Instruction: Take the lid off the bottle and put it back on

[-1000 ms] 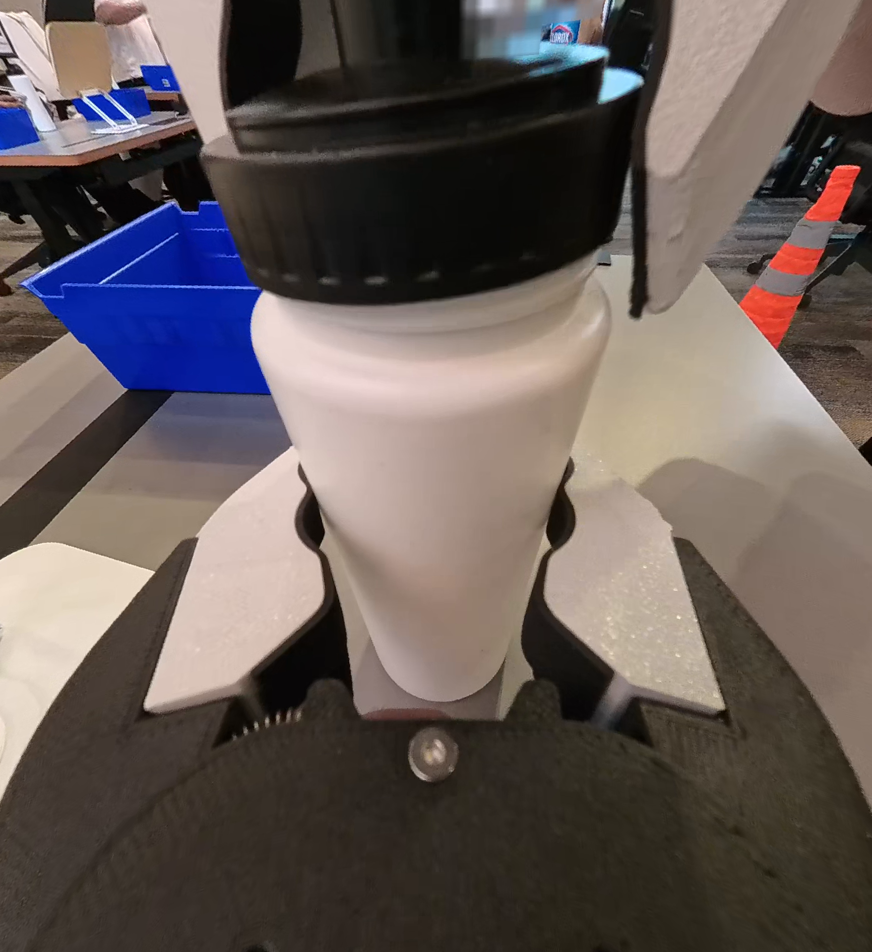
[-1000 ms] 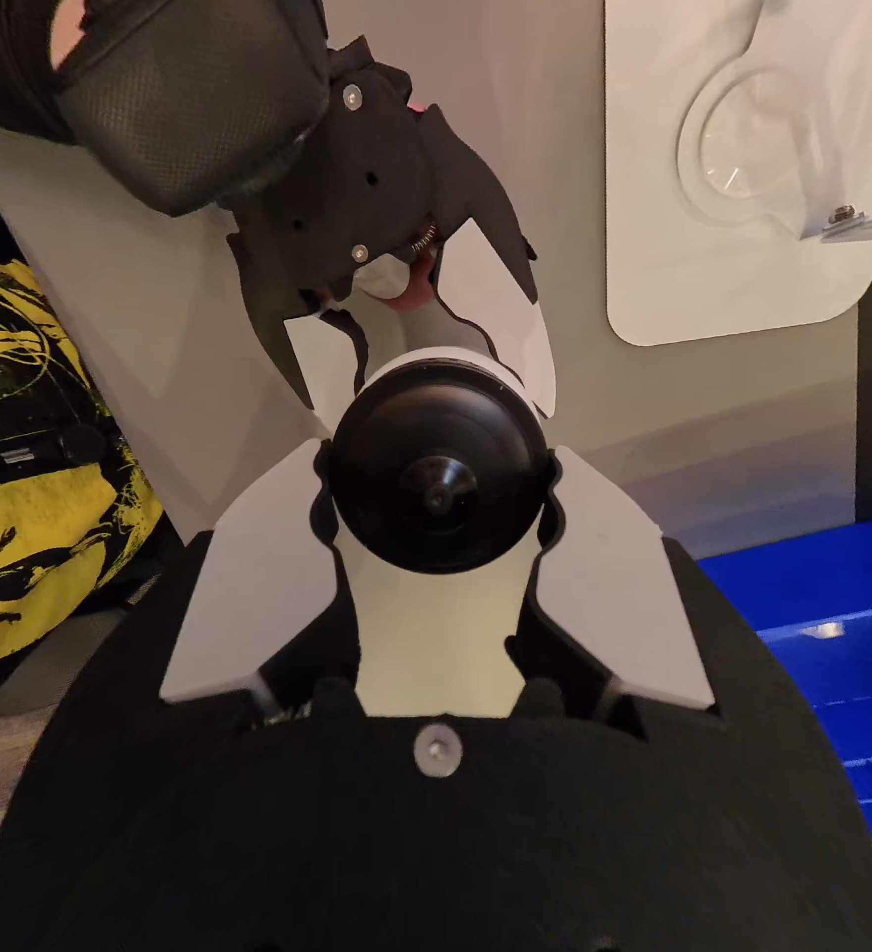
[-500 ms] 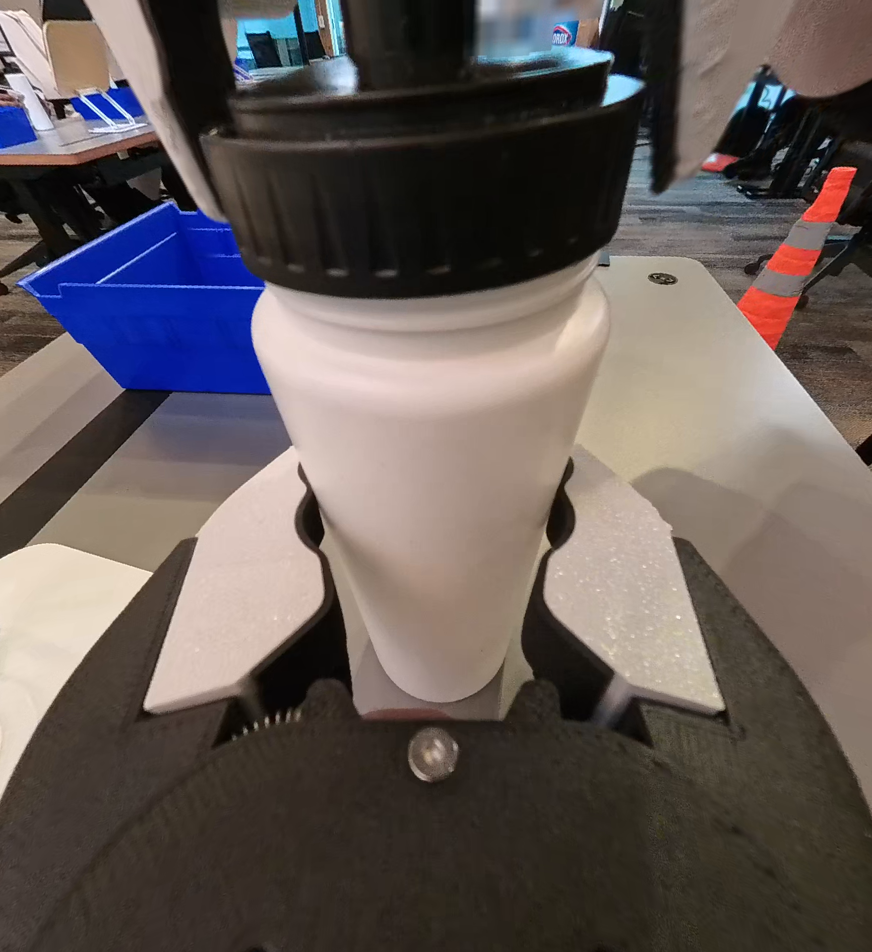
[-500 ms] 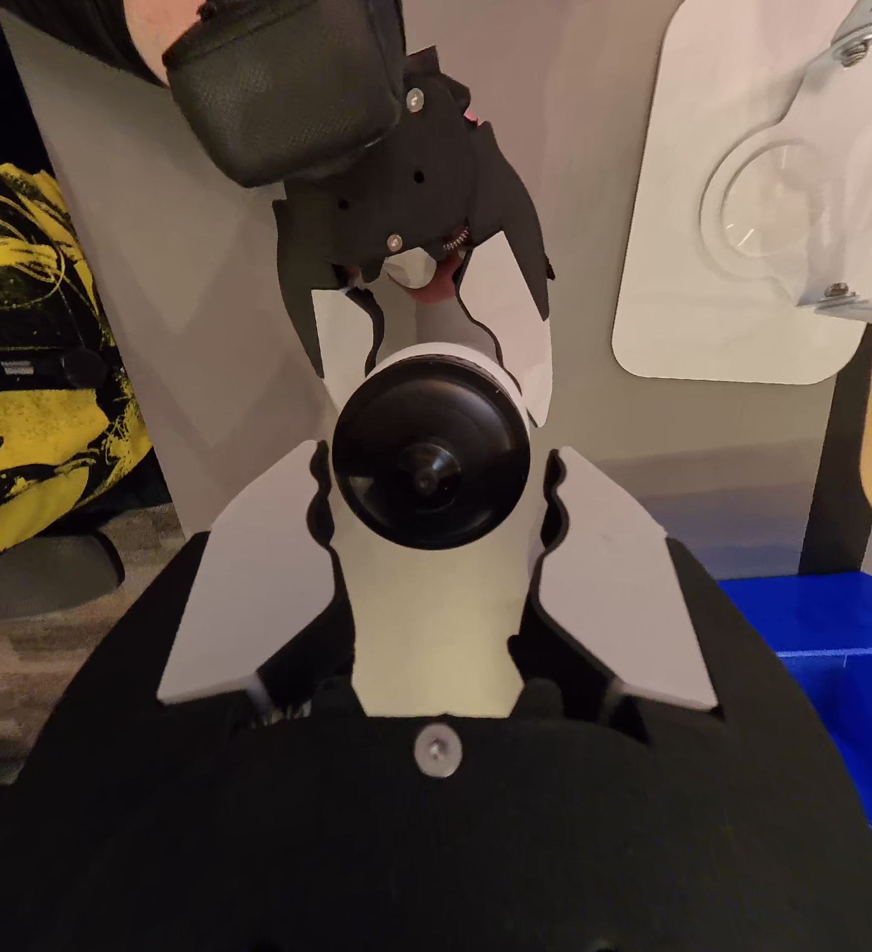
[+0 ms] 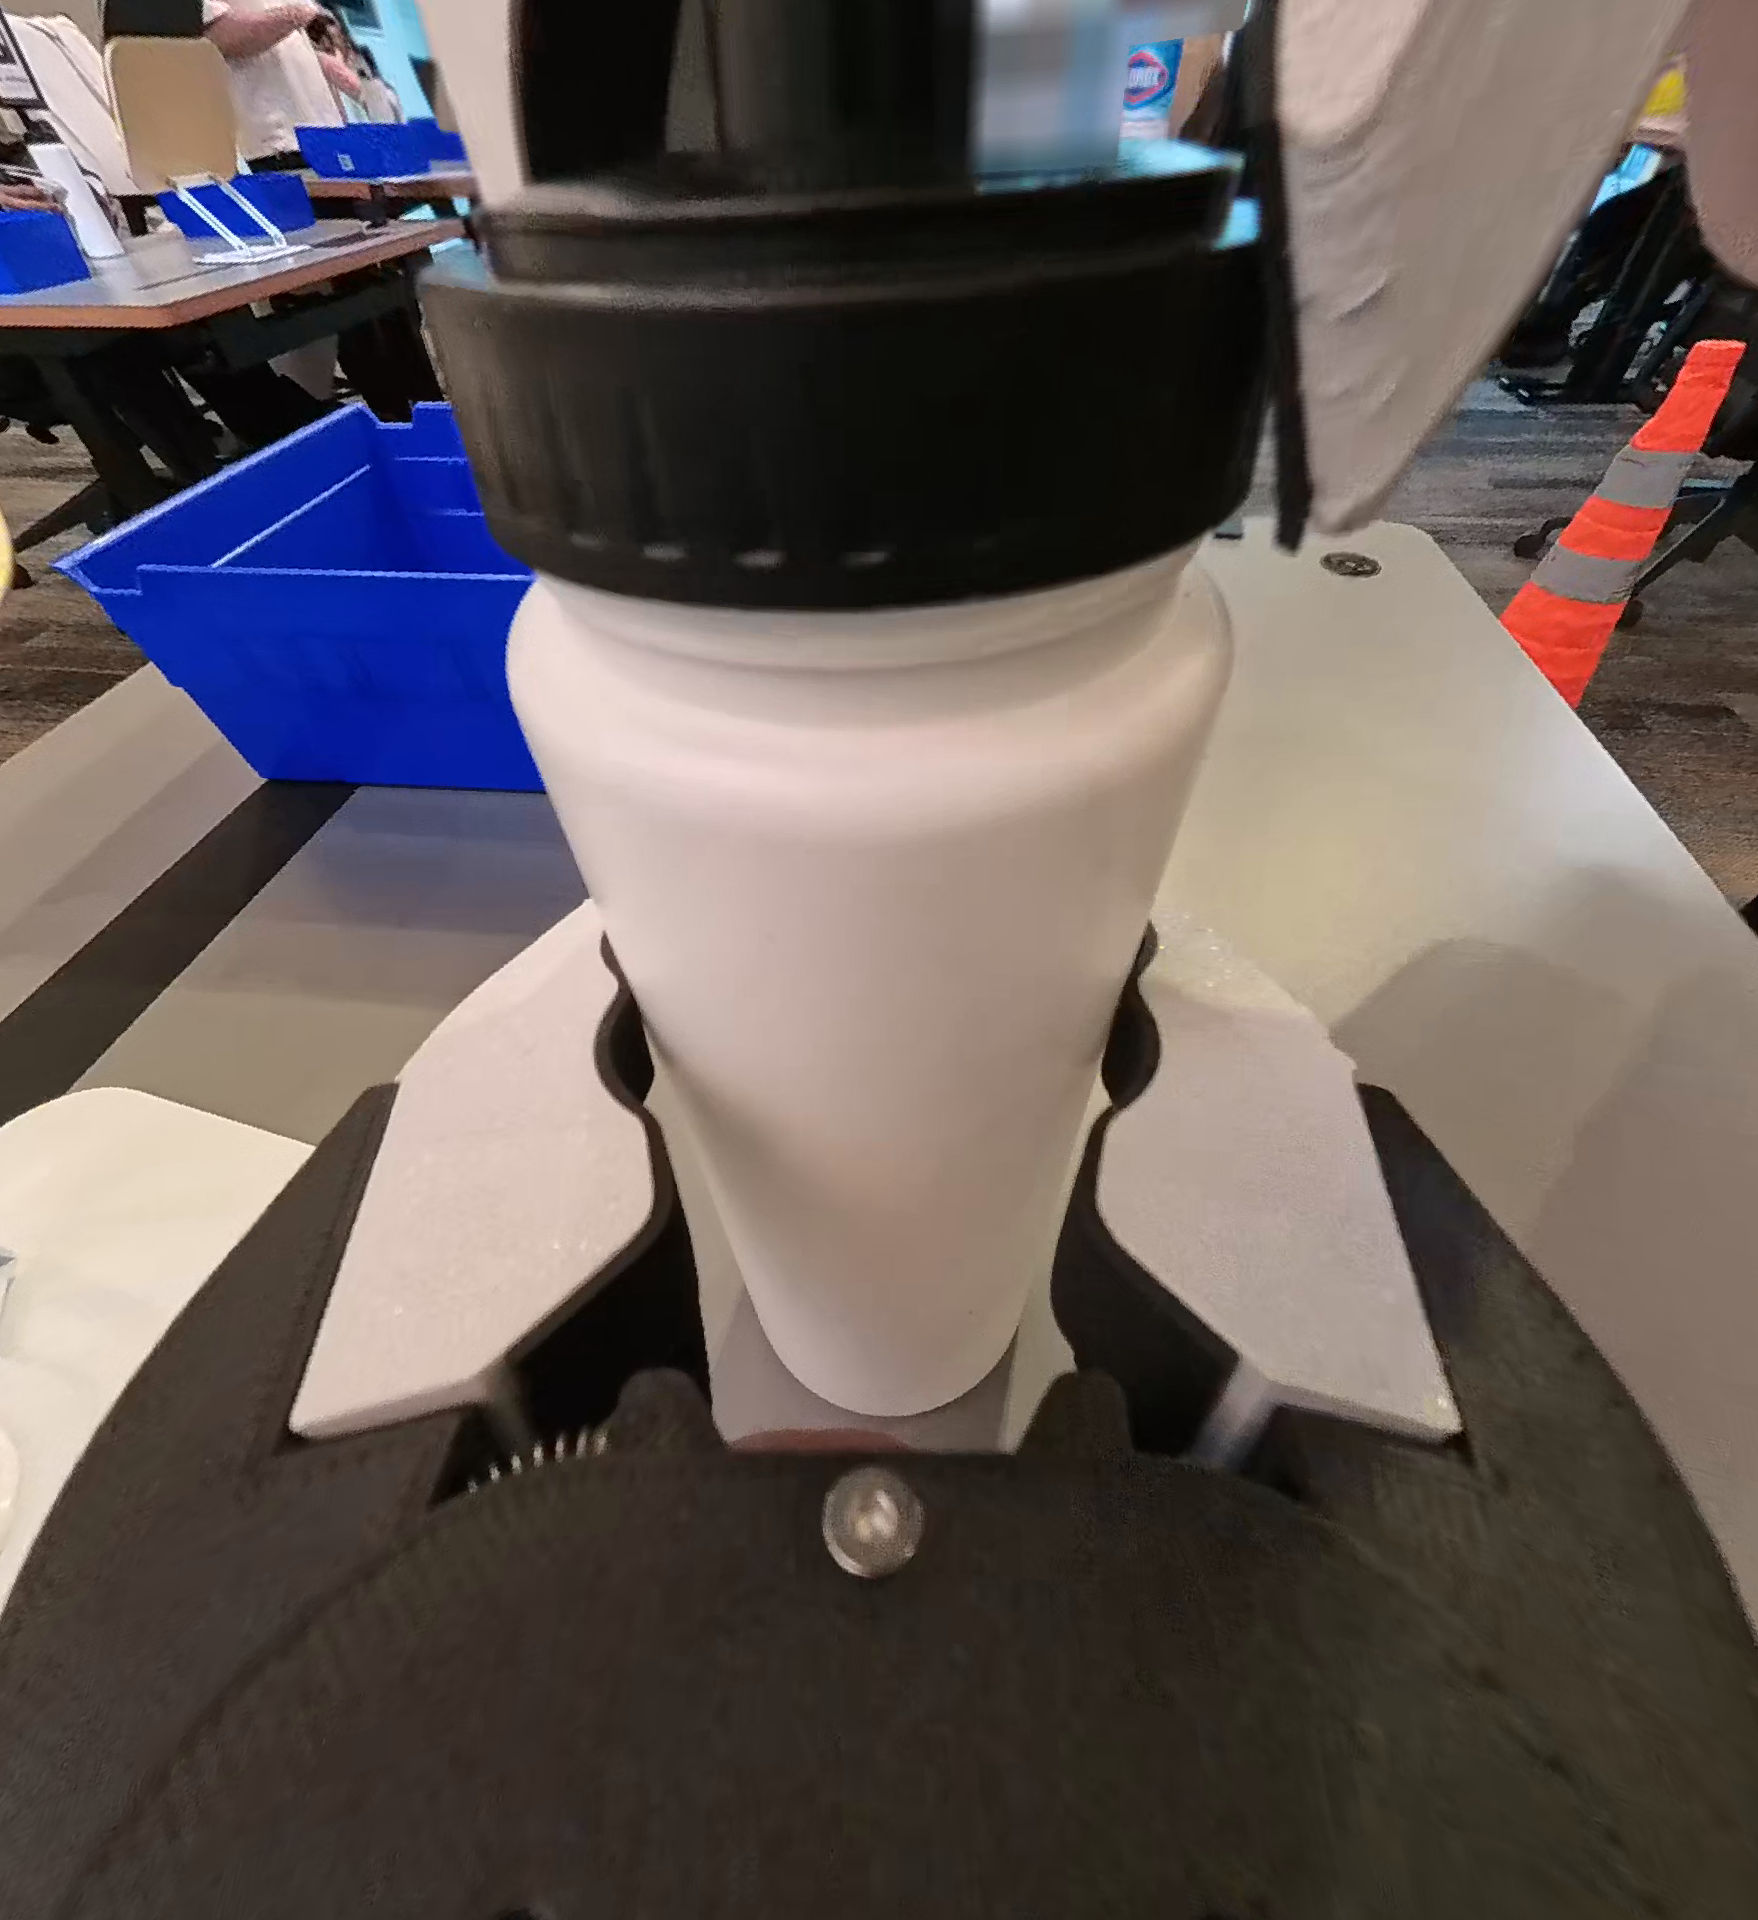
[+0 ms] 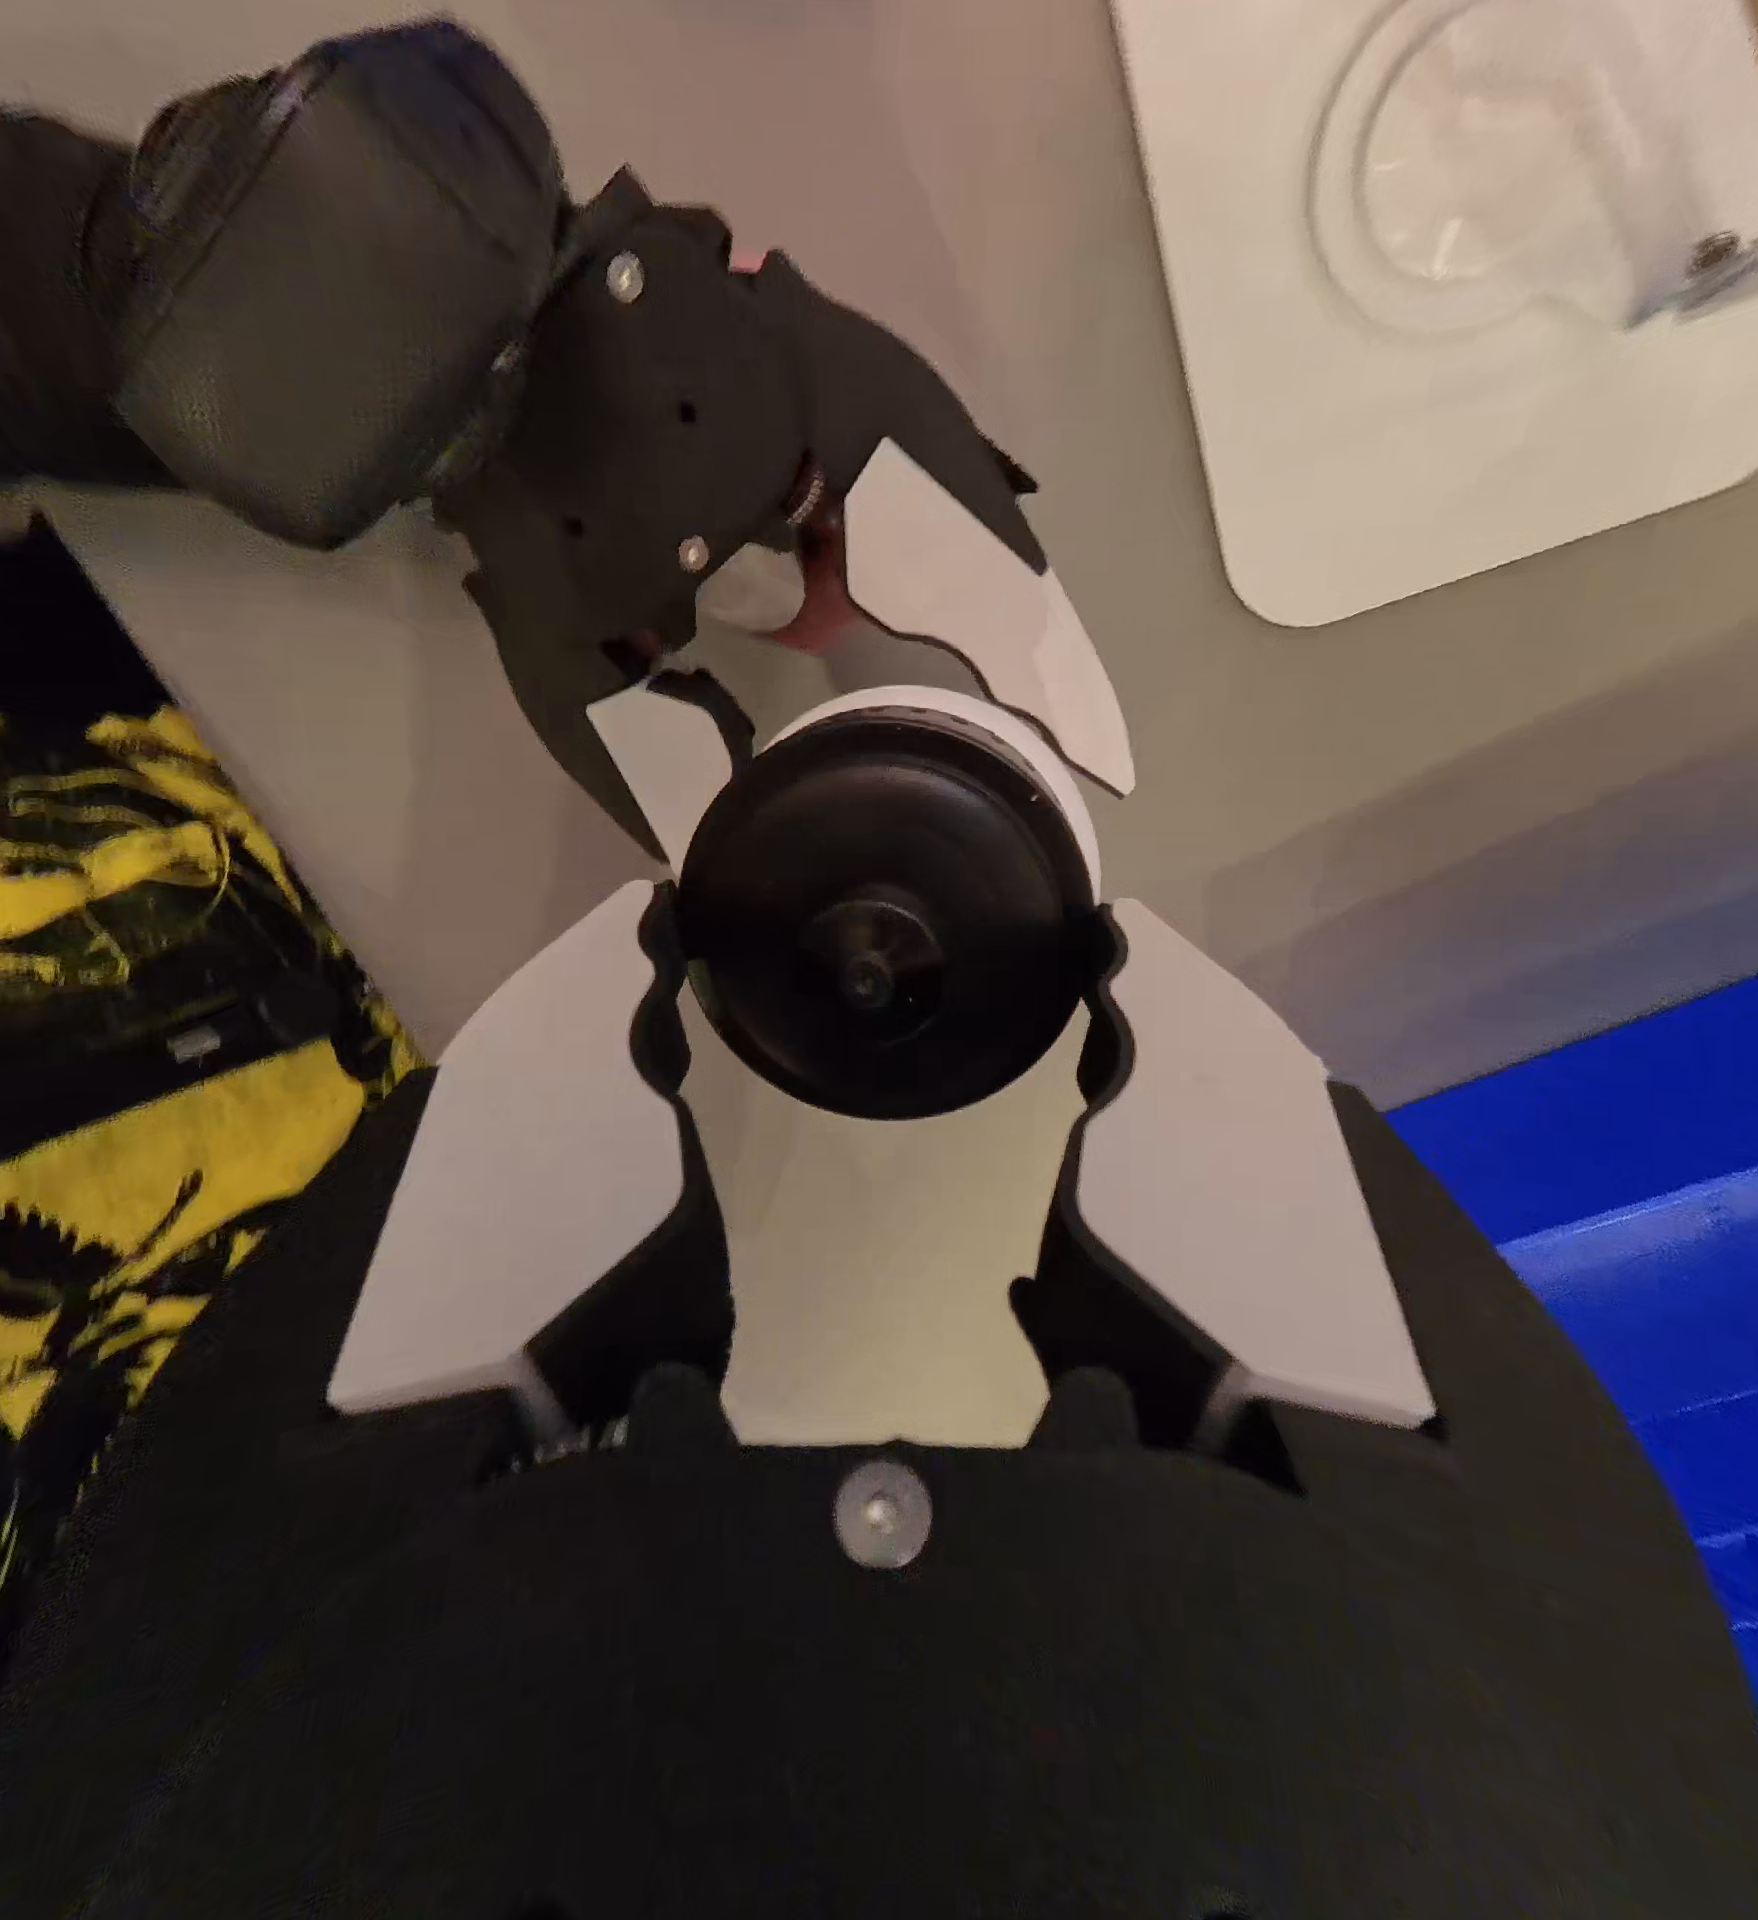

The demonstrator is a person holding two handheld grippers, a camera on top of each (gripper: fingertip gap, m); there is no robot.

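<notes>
A white bottle stands upright on the grey table. My left gripper is shut on its lower body, with both pads pressed against its sides. The black ribbed lid sits on the bottle's neck. My right gripper comes down from above and is shut on the lid, with both pads touching its rim. One right finger shows beside the lid in the left wrist view. The bottle's white shoulder shows behind the lid in the right wrist view.
A blue bin stands on the table behind the bottle on the left. A white tray with a clear dish lies to one side. An orange cone stands on the floor at the right. Yellow-and-black cloth is at the table's edge.
My right gripper's pads held the lid, came off it half a second ago, turned, and have closed on its rim once more. The left gripper and bottle have stayed still.
</notes>
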